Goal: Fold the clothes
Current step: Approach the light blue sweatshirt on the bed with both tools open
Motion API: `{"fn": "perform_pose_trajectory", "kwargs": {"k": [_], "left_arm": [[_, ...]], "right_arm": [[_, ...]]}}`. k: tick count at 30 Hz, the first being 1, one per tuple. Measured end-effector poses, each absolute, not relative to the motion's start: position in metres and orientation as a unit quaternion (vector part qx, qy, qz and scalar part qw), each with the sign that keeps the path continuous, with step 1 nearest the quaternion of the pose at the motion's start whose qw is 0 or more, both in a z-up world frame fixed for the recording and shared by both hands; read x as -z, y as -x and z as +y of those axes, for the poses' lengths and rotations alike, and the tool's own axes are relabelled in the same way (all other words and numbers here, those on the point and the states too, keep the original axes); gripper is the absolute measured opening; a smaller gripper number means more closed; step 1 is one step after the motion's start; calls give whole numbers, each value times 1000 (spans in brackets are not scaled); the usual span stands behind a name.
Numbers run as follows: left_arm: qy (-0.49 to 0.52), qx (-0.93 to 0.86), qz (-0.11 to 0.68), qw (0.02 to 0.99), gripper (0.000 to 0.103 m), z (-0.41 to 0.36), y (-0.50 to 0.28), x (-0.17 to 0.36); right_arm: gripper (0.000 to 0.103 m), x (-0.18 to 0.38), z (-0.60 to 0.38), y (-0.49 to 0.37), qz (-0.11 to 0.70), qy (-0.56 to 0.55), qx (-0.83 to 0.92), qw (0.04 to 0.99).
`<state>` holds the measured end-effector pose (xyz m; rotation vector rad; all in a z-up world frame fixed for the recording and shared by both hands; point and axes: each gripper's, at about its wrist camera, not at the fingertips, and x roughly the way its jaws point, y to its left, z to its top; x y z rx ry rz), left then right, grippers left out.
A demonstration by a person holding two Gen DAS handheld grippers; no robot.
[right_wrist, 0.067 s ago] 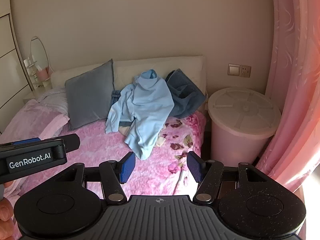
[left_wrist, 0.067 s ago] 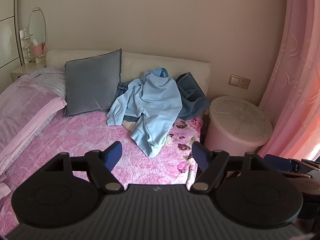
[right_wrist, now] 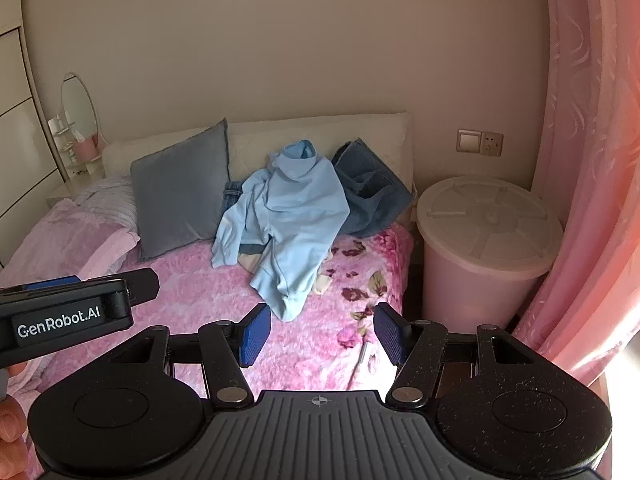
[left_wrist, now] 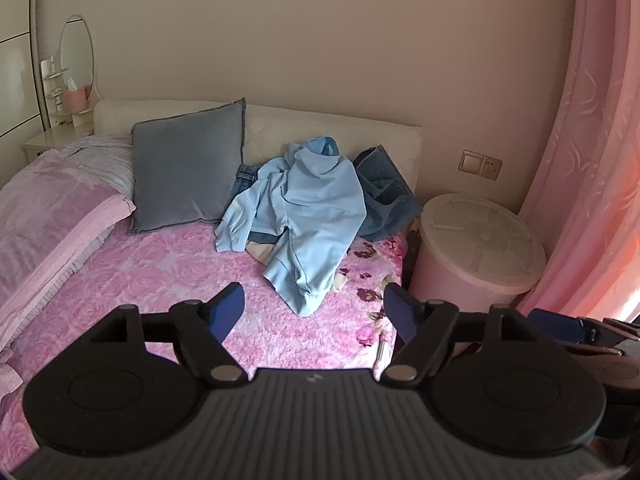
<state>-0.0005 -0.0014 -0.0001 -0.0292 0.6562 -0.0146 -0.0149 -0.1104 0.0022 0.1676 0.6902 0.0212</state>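
Almost nothing has changed since a moment ago: both views look the same, so no fold is under way. The left tongs (left_wrist: 314,312) and the right tongs (right_wrist: 320,332) hang wide and hold nothing, near the foot of the bed (left_wrist: 168,280). The light blue hoodie (left_wrist: 310,216) lies crumpled on the blue jeans (left_wrist: 384,196) at the far end, right of the grey pillow (left_wrist: 186,168).

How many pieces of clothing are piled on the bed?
3 visible: a light blue hoodie on top, blue denim behind and under it, a cream piece peeking beneath. More may be hidden.
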Motion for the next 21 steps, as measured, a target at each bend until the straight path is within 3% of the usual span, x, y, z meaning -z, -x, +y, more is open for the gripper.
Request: {"fn": "perform_pose_trajectory", "kwargs": {"k": [21], "left_arm": [[24, 12, 317, 948, 74, 19, 14, -2]], "right_arm": [[61, -10, -104, 11, 329, -77, -10, 941]]}}
